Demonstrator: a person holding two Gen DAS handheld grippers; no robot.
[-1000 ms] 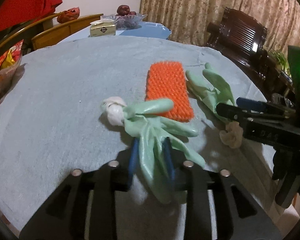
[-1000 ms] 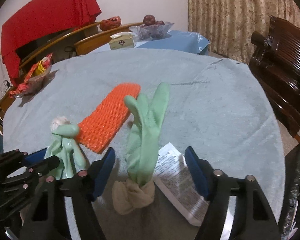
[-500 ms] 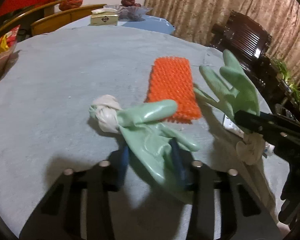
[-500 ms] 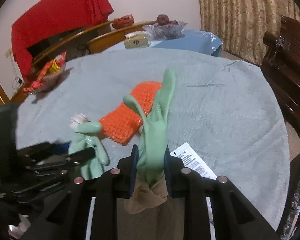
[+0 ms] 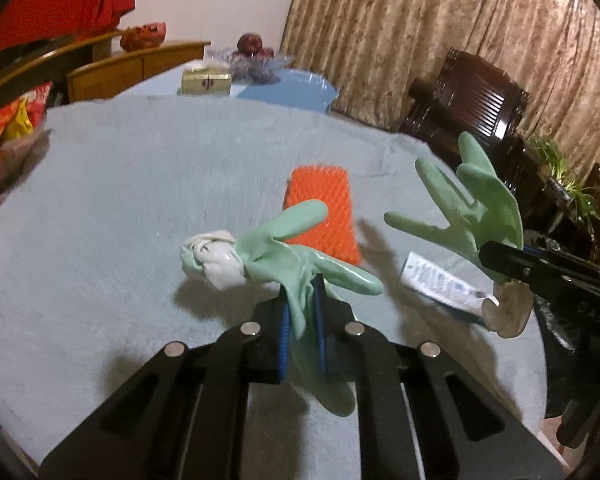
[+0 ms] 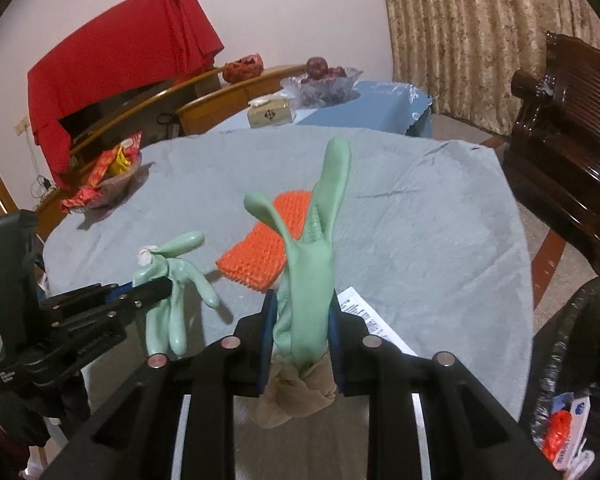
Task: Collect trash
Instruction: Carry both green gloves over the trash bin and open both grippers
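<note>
The left tool (image 5: 302,312) is clenched on a pale green rubber glove (image 5: 296,264), its blue pads pinching the glove near the palm, so that the glove hangs clear above the grey-covered surface (image 5: 140,200) with a knotted whitish wad (image 5: 212,258) at one end. The right tool (image 6: 300,336) grips a second green glove (image 6: 312,264) by its cuff end; the glove's fingers stand upright above the pads, and a tan knotted bundle (image 6: 296,400) droops just beneath them. This second glove is also lifted off the surface. An orange spiky mat (image 5: 320,208) lies flat on the surface beyond both gloves, and a printed white packet (image 5: 440,282) lies near it on the right side. At the lower right edge of the right wrist view a black bag (image 6: 572,360) stands beside the surface, with what looks like discarded packaging inside, though the edge of the lens blurs it.
</note>
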